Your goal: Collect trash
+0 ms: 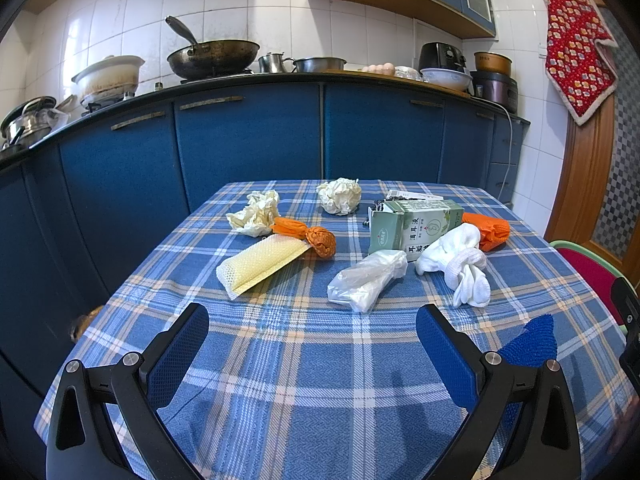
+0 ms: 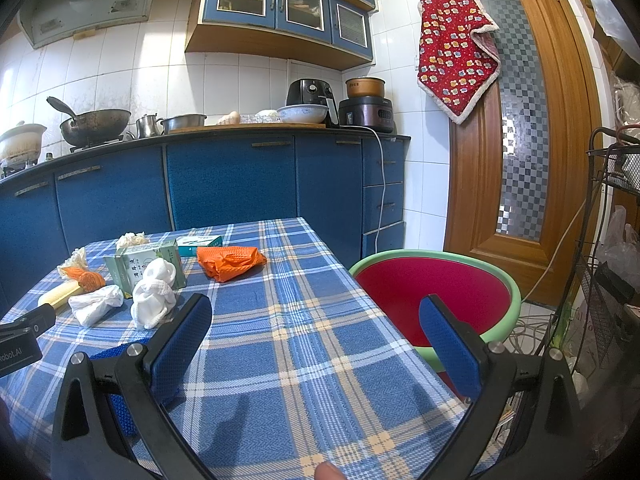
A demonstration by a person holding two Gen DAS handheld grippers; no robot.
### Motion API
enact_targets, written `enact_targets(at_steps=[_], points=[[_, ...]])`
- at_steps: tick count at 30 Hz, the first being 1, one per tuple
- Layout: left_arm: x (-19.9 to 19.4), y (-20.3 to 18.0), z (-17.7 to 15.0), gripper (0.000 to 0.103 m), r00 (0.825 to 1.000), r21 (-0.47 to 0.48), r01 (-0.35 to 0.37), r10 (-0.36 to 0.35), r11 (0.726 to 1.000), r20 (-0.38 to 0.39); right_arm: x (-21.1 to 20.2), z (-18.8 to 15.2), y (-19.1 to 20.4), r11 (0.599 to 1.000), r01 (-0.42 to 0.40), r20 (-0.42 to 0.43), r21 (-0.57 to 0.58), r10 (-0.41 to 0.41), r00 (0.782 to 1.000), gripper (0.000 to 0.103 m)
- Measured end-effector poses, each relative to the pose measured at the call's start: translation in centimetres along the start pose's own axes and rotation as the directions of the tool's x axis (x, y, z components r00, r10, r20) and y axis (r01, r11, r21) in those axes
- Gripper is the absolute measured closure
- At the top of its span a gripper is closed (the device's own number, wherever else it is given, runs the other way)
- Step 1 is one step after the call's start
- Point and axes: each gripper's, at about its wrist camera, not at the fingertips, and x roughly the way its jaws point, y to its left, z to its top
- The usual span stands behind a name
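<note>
We judge nothing collected yet: our left claw (image 1: 312, 344) and right claw (image 2: 316, 336) both gape wide, holding nothing. The trash (crumpled paper (image 1: 339, 196), plastic wad (image 1: 366, 284), orange wrapper (image 2: 230, 262), carton (image 1: 412, 226)) all lies on the counter (image 1: 300, 380); the red basin (image 2: 432, 300) beside it looks bare.
</note>
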Motion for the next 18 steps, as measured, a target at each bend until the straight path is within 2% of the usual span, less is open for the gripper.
enact_targets(at_steps=[10, 15, 18], points=[[0.2, -0.2, -0.1, 0.000, 1.000, 0.003, 0.011, -0.011, 1.000, -0.008, 0.1, 0.0, -0.2, 1.000, -0.015, 0.003, 0.022, 0.015, 1.000, 0.001], [0.6, 0.7, 0.5, 0.000, 0.999, -0.003, 0.021, -0.021, 1.000, -0.040, 0.5, 0.3, -0.2, 1.000, -0.021, -0.024, 0.003, 0.021, 0.999, 0.001], [0.2, 1.7, 1.4, 0.000, 0.999, -0.008, 0.021, -0.021, 1.000, -0.029, 0.7, 0.8, -0.2, 1.000, -0.028, -0.050, -0.009, 0.028, 0.998, 0.001]])
